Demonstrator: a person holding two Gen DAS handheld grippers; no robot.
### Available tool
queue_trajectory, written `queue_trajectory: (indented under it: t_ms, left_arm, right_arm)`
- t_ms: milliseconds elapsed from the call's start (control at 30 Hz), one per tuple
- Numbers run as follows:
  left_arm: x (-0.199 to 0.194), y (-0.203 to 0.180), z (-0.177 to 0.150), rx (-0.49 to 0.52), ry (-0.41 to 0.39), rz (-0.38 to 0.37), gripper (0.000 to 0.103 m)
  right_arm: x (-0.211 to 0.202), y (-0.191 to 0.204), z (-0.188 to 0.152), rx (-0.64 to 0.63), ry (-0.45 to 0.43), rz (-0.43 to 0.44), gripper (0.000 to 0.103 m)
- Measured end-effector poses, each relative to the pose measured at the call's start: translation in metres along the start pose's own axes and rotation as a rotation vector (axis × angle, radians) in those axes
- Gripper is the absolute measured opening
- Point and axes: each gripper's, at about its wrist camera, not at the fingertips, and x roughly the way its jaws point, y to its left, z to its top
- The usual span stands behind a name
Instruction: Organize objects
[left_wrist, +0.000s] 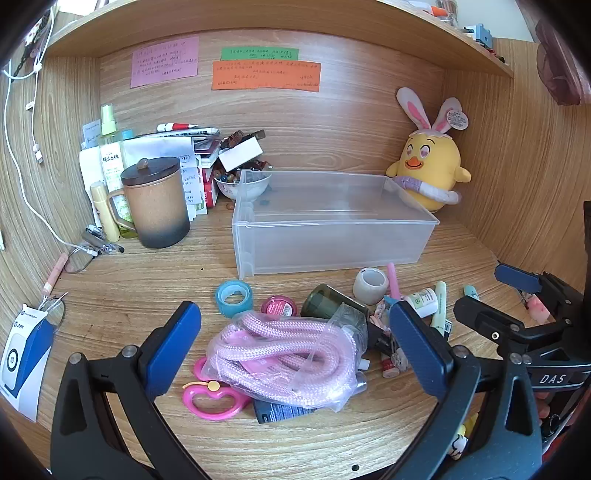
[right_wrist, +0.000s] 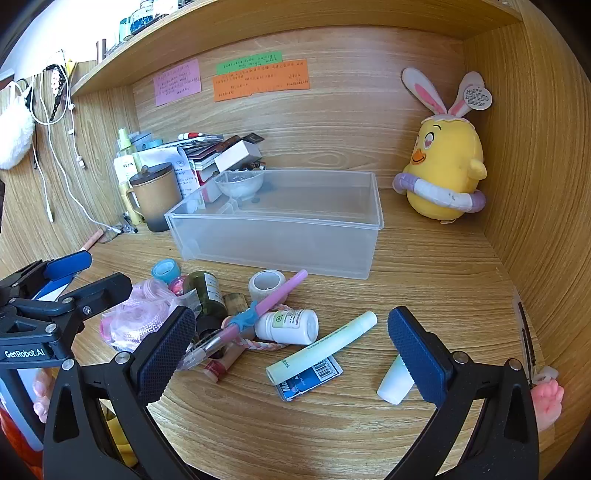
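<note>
Two hand-held grippers hover with jaws spread wide and holding nothing above a cluttered wooden desk (right_wrist: 443, 266) set in a three-sided alcove. The left gripper (left_wrist: 295, 332) frames a bagged pink rope (left_wrist: 280, 362) lying on top of pink scissors (left_wrist: 212, 400), with a blue tape roll (left_wrist: 233, 297) and a dark green jar (left_wrist: 327, 302) just beyond. The right gripper (right_wrist: 291, 332) opens over a pale green tube (right_wrist: 321, 345) resting on a blue card (right_wrist: 310, 380); a white bottle (right_wrist: 290, 326), a pink pen (right_wrist: 255, 315) and a white tape roll (right_wrist: 266, 285) lie to its left, and a small pale tube (right_wrist: 395, 380) touches its right finger. Farther back stands a clear plastic bin (right_wrist: 280, 236), its near rim facing the pile, with a strip of bare wood between them. Bare desk runs right of the bin to the side wall, where a yellow plush chick (right_wrist: 445, 162) fills the far corner. A lidded brown mug (left_wrist: 157, 201) and stacked papers (left_wrist: 162, 147) crowd the far left
</note>
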Motion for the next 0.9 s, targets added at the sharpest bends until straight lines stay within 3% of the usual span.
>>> queue_trajectory:
  t_ms: [900]
  left_arm:
    - [-0.0032,0.0036,-0.0011,-0.019,0.001,-0.019,0.103]
  right_arm:
    - [-0.0027,0.0042,0.0002,-0.01,-0.002,0.001,0.103]
